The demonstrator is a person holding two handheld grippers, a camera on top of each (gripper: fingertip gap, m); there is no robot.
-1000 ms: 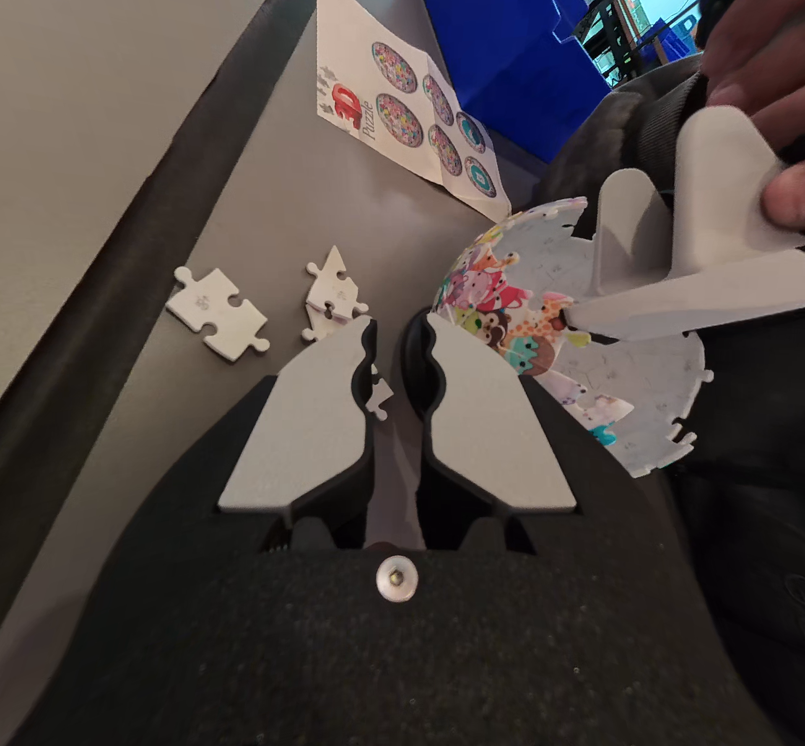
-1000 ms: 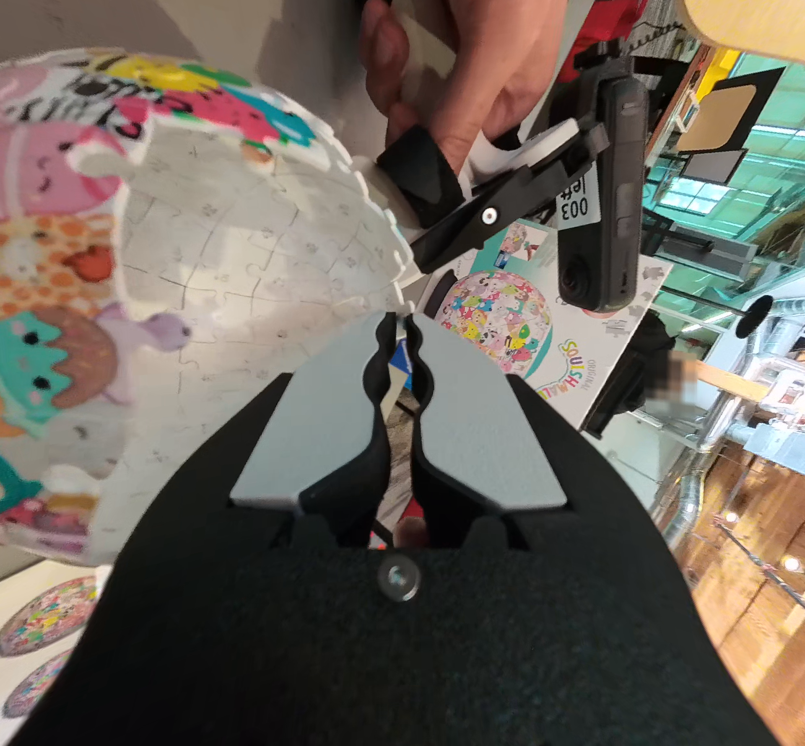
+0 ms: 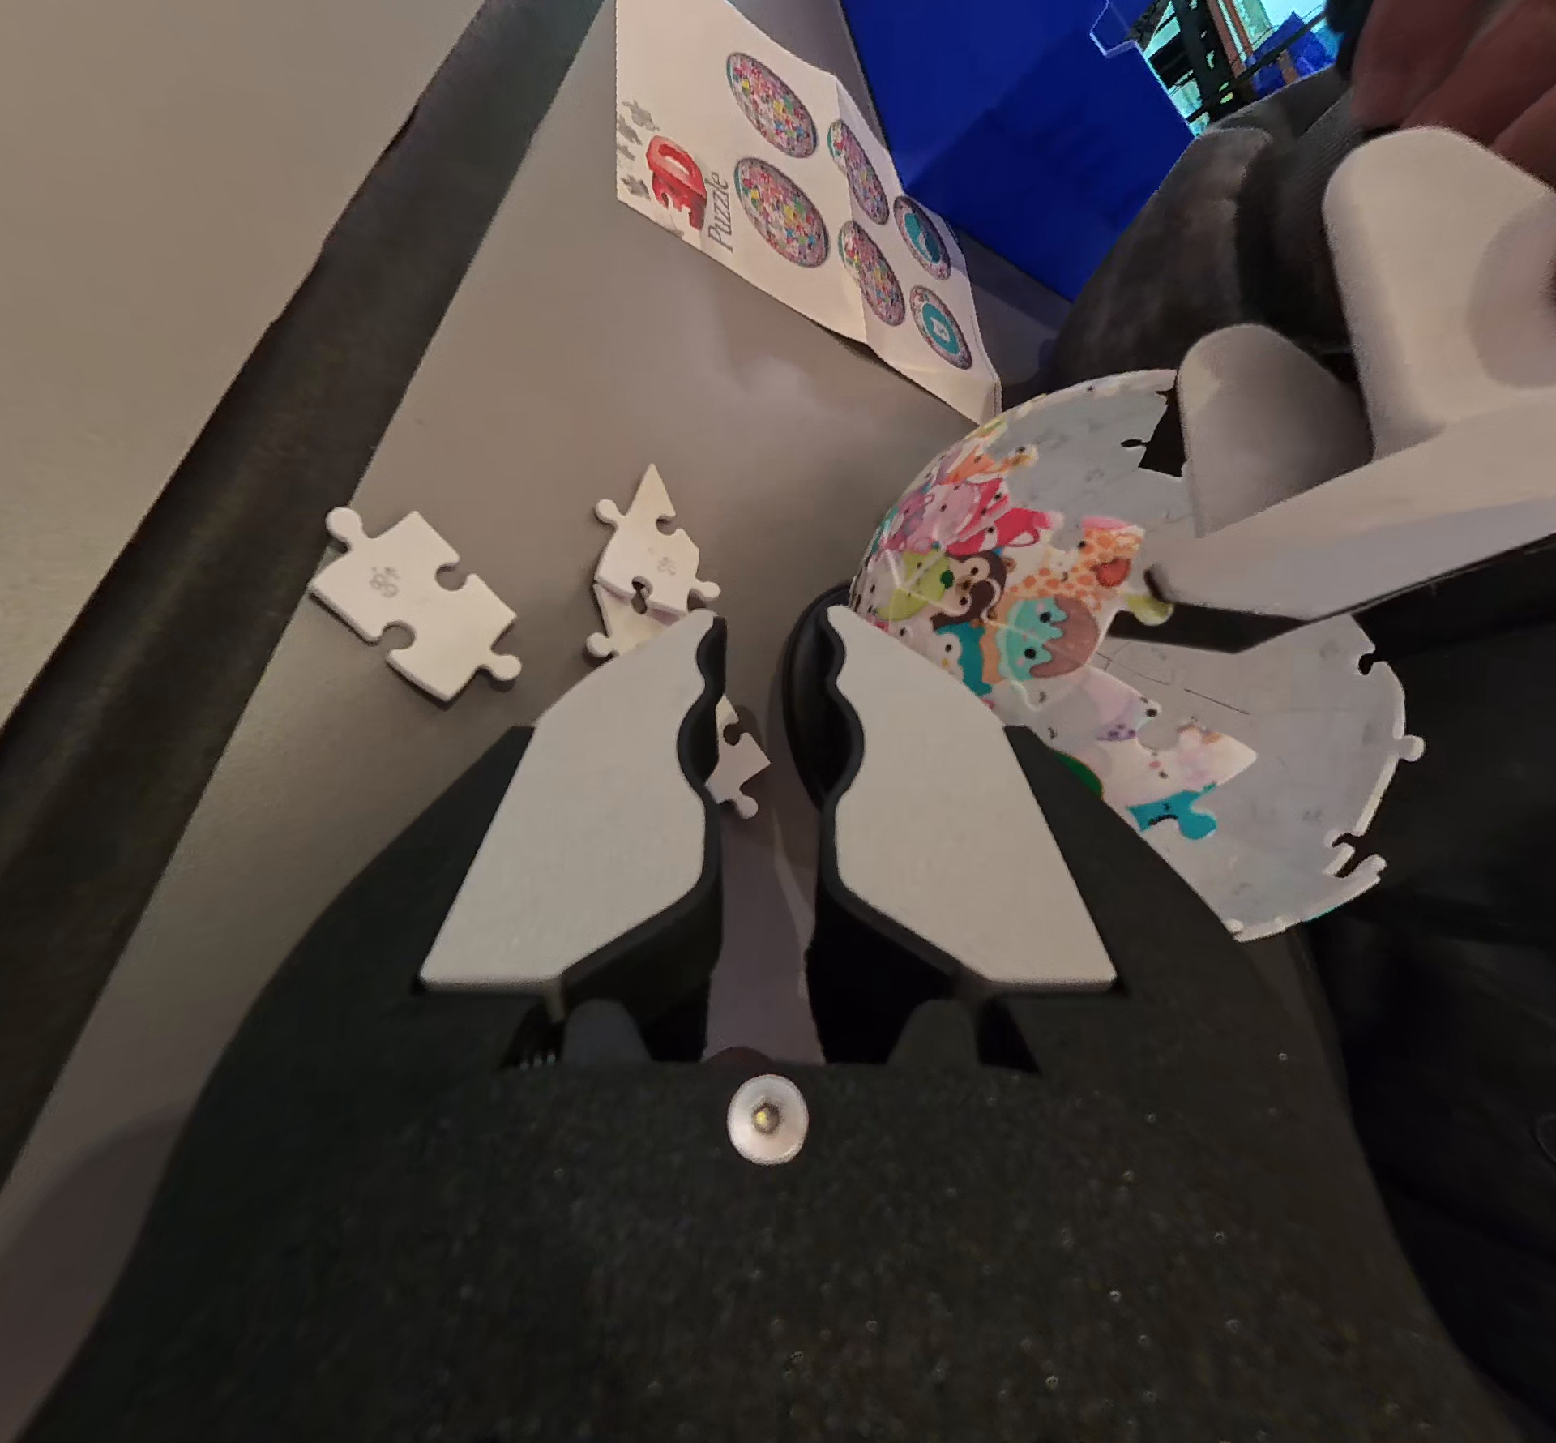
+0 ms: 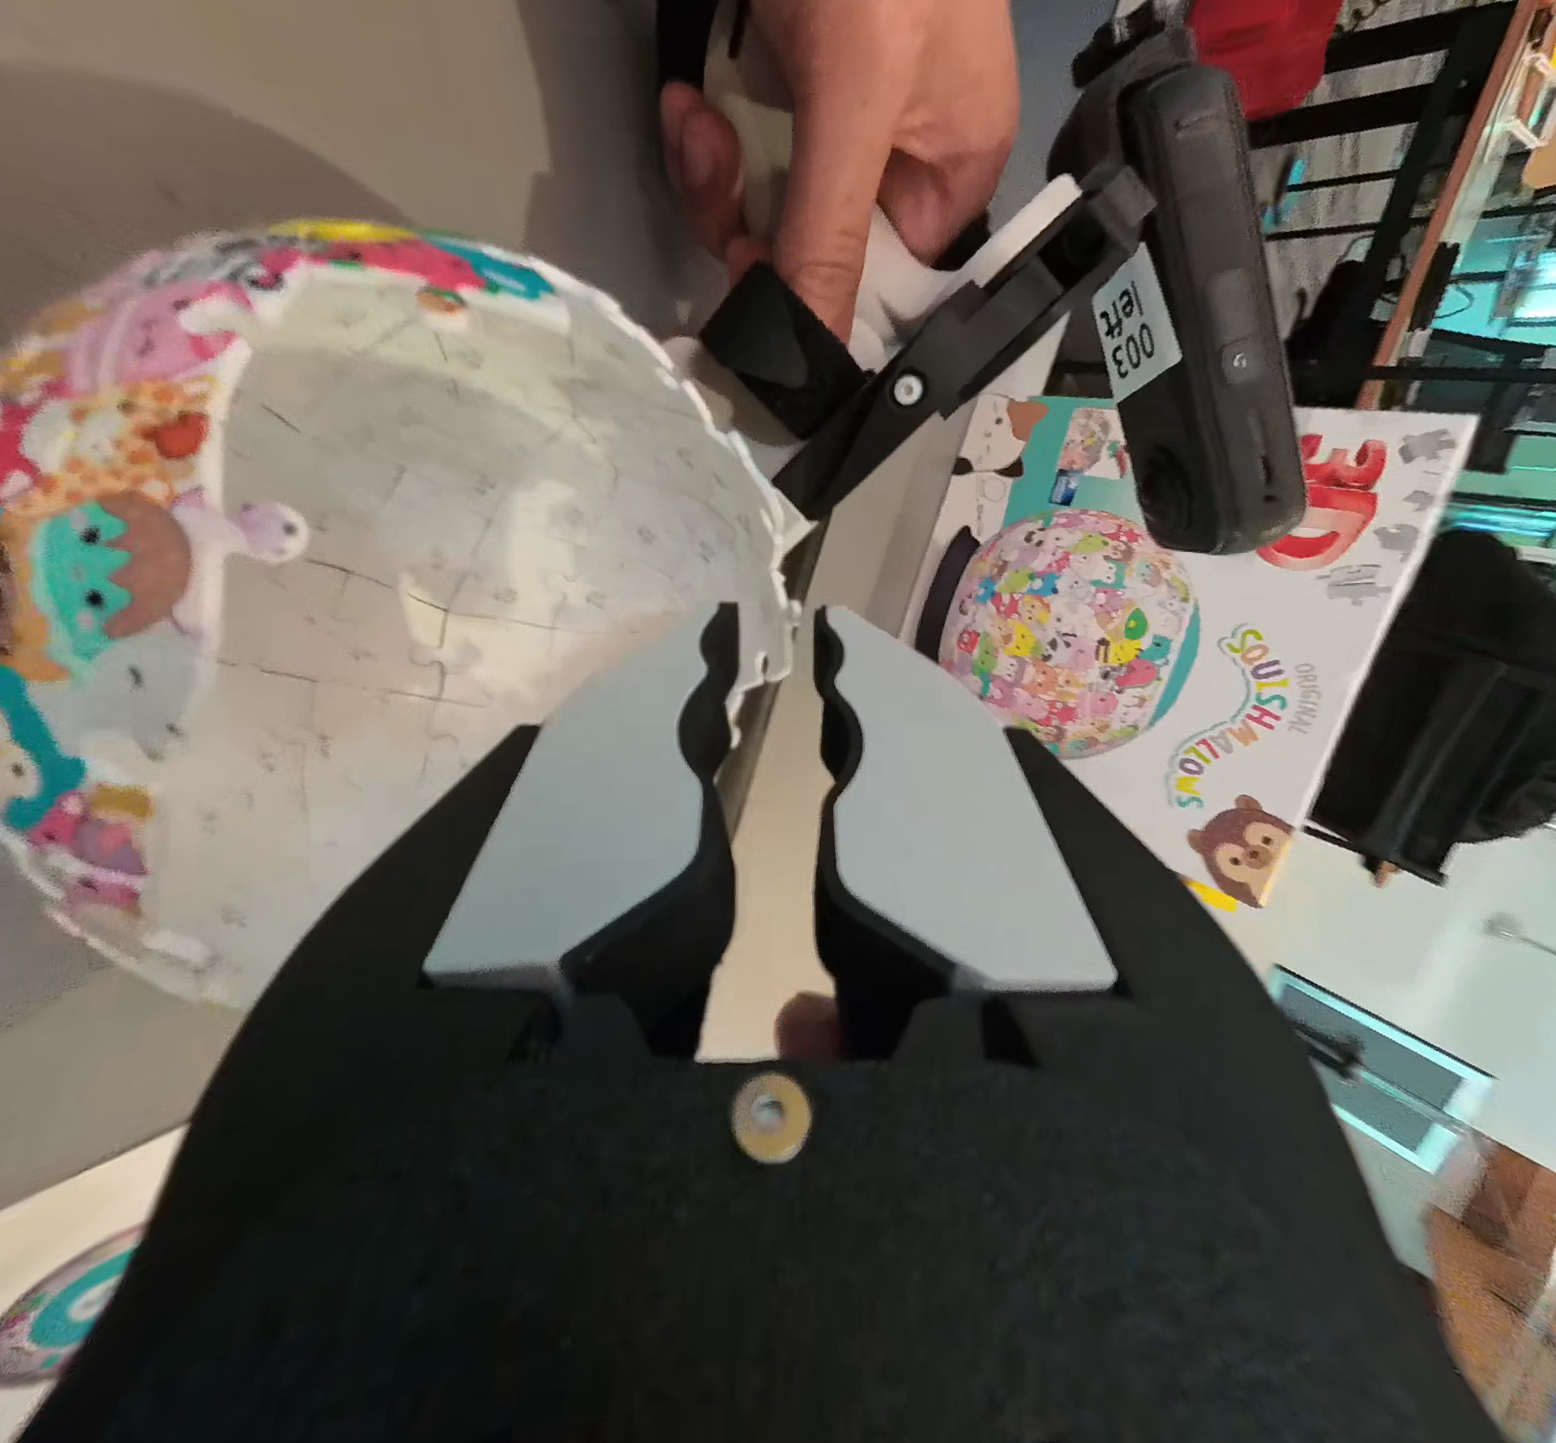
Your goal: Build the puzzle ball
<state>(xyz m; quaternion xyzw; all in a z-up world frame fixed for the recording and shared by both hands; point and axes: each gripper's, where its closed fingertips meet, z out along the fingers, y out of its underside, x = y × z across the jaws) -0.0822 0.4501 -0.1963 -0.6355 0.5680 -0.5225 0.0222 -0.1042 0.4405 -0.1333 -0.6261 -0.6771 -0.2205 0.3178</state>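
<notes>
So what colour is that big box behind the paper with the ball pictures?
Blue. The box shows best in the left wrist view.

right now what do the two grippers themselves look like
Both match: the left gripper and right gripper each have a matte black, speckled body, two pale grey fingers with wavy black inner edges, and a silver bolt at the centre. No sleeves or cables visible.

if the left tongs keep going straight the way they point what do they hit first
Most likely the small loose puzzle piece lying on the grey table between the open left tongs; depth is hard to judge.
</notes>
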